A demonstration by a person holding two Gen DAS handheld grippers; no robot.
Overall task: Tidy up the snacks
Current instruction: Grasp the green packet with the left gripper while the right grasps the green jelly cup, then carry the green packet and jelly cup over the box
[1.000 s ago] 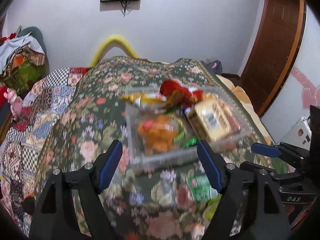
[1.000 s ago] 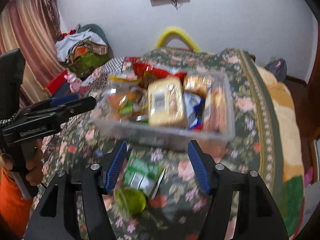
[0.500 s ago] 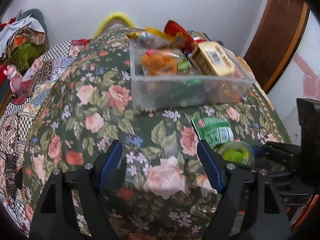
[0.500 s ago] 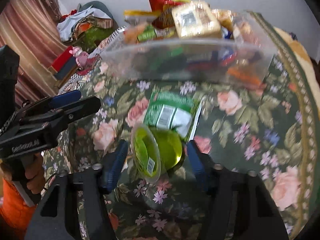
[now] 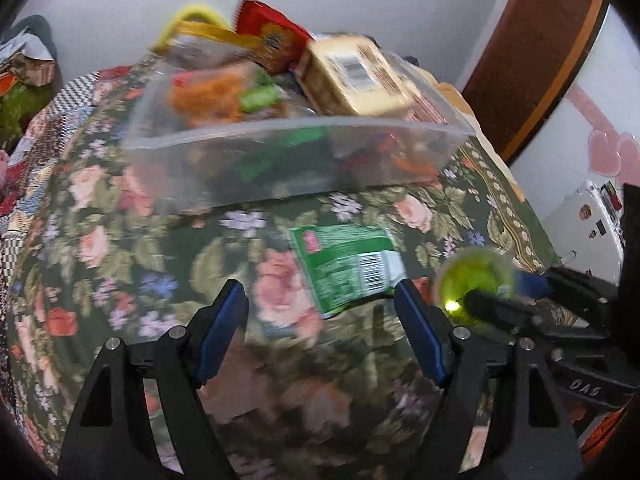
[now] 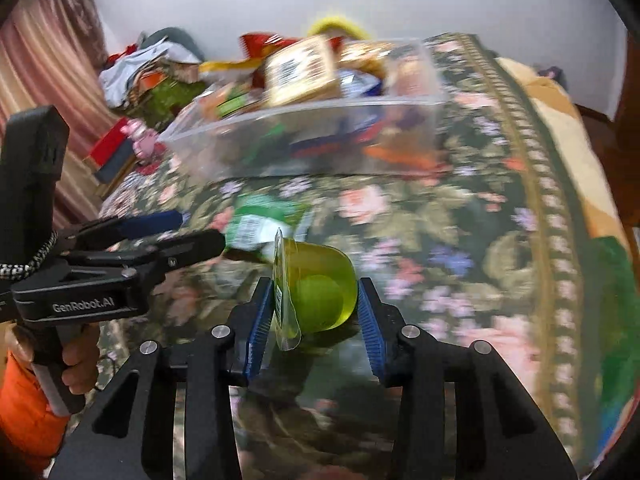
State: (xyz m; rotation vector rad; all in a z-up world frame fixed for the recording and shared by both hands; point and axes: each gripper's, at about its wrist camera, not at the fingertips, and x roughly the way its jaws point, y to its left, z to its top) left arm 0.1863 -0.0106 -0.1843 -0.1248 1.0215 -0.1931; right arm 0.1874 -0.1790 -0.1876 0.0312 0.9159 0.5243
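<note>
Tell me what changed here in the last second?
Both grippers dropped low toward the bedspread. The right gripper closed in around the green jelly cup, its fingers now hugging it. The left gripper stayed open; the green packet and snack bin stayed put.

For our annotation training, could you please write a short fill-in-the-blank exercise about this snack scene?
1. The right hand-held gripper is closed on a ____ jelly cup.
2. The left hand-held gripper is open and holds ____.
3. The green packet lies on the floral ____.
4. The clear bin is full of ____.

Answers: green; nothing; bedspread; snacks
</note>
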